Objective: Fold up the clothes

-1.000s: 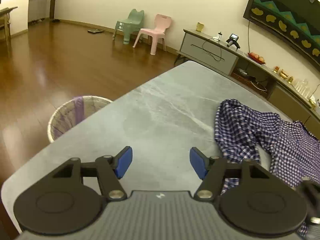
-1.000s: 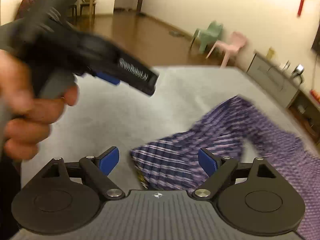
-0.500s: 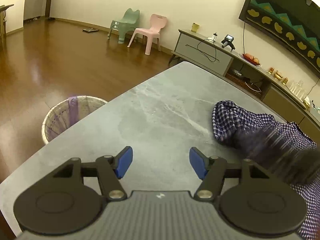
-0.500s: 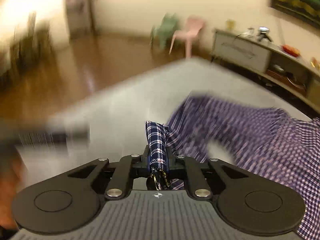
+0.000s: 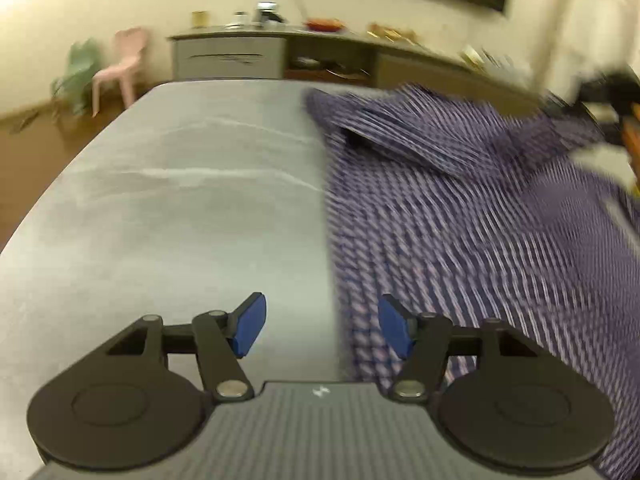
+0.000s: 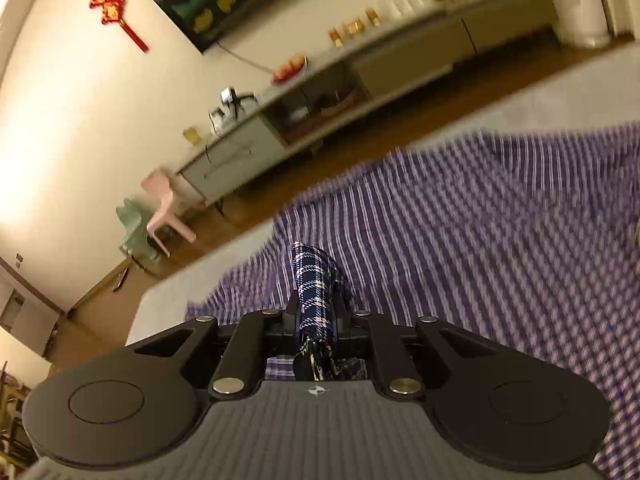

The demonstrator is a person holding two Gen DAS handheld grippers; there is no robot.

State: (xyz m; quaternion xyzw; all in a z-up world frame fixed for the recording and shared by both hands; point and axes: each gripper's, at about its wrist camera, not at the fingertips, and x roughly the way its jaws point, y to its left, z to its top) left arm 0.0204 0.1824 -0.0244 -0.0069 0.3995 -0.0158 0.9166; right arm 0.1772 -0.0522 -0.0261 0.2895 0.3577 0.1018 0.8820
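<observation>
1. Fingers of the right gripper [image 6: 316, 312] are pinched together on a bunched edge of the checked shirt [image 6: 480, 240]; the jaws have just been closing, and a dark plaid fold stands up between them.

2. Across from it, the left gripper [image 5: 320, 326] has its blue pads [image 5: 250, 324] well apart with nothing clamped. Bare table [image 5: 180, 200] lies under its left pad, and the shirt's near edge runs just under its right pad.

3. Spread outward from both, the shirt covers the right part of the table in the left wrist view, its straight side edge running away from the left fingers toward the far end. A loose flap is raised near the far edge.

4. By my reading, the coming move turns on that edge: it lies slightly right of the left fingers' centre, so the left hand is the free one nearest it and would need a small shift right to straddle the cloth.

5. Blur hides finer detail, such as collar or sleeves.
</observation>
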